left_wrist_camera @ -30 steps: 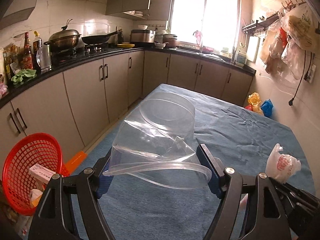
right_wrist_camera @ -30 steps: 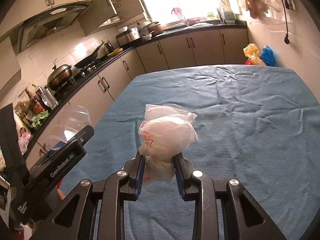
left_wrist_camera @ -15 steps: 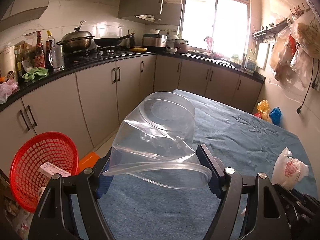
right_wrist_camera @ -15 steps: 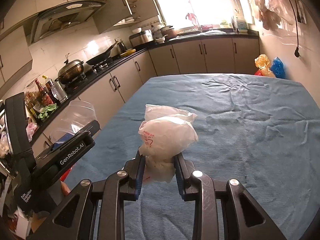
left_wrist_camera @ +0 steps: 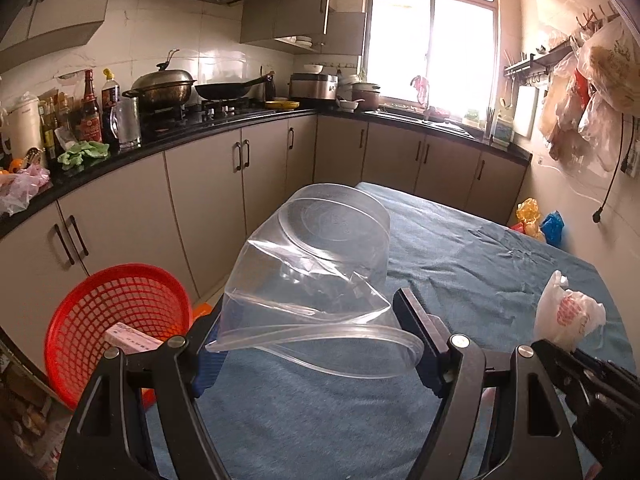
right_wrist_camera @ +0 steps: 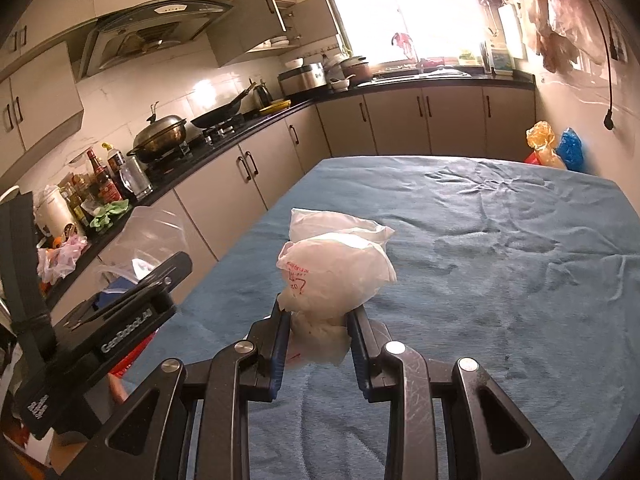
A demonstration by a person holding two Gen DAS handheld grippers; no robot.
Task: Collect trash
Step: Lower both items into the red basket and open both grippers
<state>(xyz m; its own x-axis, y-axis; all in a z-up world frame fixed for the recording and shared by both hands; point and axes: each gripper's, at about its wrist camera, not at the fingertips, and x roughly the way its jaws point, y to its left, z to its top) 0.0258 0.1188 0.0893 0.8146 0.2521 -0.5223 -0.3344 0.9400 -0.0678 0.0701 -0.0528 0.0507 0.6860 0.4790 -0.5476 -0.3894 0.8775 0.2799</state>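
Note:
My left gripper (left_wrist_camera: 308, 344) is shut on a crushed clear plastic container (left_wrist_camera: 320, 264) and holds it above the left edge of the blue-covered table (left_wrist_camera: 460, 264). A red mesh basket (left_wrist_camera: 116, 320) with a small box (left_wrist_camera: 130, 338) in it stands on the floor, below left of the container. My right gripper (right_wrist_camera: 318, 338) is shut on a white plastic bag with red print (right_wrist_camera: 334, 276), held above the table (right_wrist_camera: 500, 248). The bag also shows at the right in the left wrist view (left_wrist_camera: 568, 312). The left gripper with the container shows in the right wrist view (right_wrist_camera: 132, 292).
Kitchen cabinets and a black counter (left_wrist_camera: 200, 128) with pots and bottles run along the left and back. Yellow and blue bags (left_wrist_camera: 540, 220) lie on the floor by the far right wall. Bags hang on the right wall (left_wrist_camera: 592, 92).
Both grippers have lifted and tilted upward, each keeping its load. The basket sits a little closer to the left gripper in view.

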